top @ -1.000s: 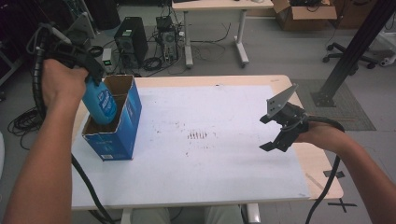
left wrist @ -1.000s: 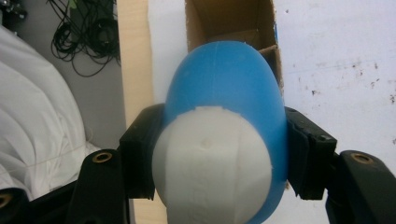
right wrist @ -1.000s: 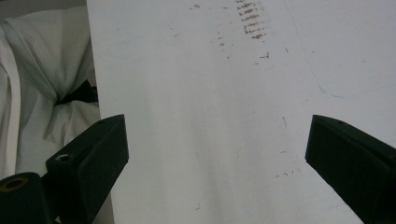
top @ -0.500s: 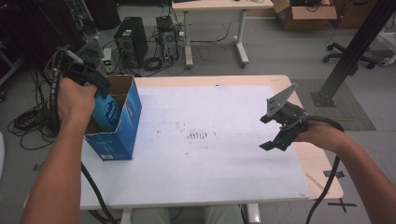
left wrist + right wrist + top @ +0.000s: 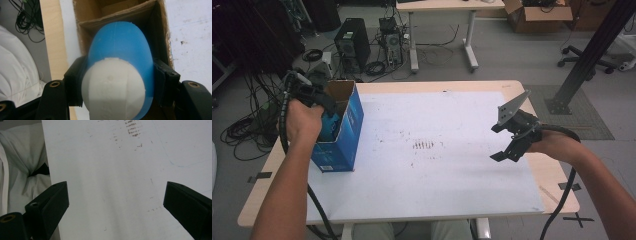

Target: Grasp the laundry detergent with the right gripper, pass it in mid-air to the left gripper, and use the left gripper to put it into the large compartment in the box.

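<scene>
Inside blue box [image 5: 343,135], bottle [image 5: 120,75], cardboard walls close, white sheet [image 5: 432,165] beside

Lab or workshop: computer towers [image 5: 352,44] on floor, tangled cables [image 5: 247,130], bare desks [image 5: 437,6]

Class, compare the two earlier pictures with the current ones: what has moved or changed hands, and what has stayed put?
The left gripper, shut on the blue and white bottle throughout, has sunk, carrying the bottle from above the blue box down into its open top. Nothing was grasped or released. The box, the table and the right gripper, jaws open over the white sheet, stayed as they were.
</scene>
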The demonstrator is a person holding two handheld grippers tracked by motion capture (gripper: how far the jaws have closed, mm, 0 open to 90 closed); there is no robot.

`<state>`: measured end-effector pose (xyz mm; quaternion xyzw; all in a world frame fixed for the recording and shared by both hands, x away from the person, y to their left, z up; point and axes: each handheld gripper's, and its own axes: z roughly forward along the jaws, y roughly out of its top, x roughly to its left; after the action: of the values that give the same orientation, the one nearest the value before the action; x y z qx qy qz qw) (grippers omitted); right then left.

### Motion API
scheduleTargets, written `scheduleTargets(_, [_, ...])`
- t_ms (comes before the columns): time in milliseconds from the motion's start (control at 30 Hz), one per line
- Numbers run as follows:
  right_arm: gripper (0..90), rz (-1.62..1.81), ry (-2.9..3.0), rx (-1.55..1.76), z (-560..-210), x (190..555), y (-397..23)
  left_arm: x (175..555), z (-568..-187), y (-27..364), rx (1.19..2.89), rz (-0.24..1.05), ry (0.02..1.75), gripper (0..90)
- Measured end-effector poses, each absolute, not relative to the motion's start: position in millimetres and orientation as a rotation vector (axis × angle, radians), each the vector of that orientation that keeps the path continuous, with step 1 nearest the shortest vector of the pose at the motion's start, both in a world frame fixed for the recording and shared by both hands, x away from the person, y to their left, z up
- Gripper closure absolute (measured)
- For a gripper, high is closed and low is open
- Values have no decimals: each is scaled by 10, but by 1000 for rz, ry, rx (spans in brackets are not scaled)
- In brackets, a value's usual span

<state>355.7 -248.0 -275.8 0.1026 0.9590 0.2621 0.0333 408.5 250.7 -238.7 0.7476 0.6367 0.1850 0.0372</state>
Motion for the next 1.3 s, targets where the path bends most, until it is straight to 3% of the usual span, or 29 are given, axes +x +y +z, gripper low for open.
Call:
scheduleTargets(533, [61,799,2957,333,-2805,3547,-2499,4136,-2724,2489,2354,501,1957,386])
scheduleTargets(1067, [65,790,2960,343,-2832,3541,-2501,4151,-2723,2529,2355,474,1945,377])
scheduleTargets(1300, [65,793,2956,341,-2813,3535,-2499,4136,-2664,2520,2353,494,1932,320])
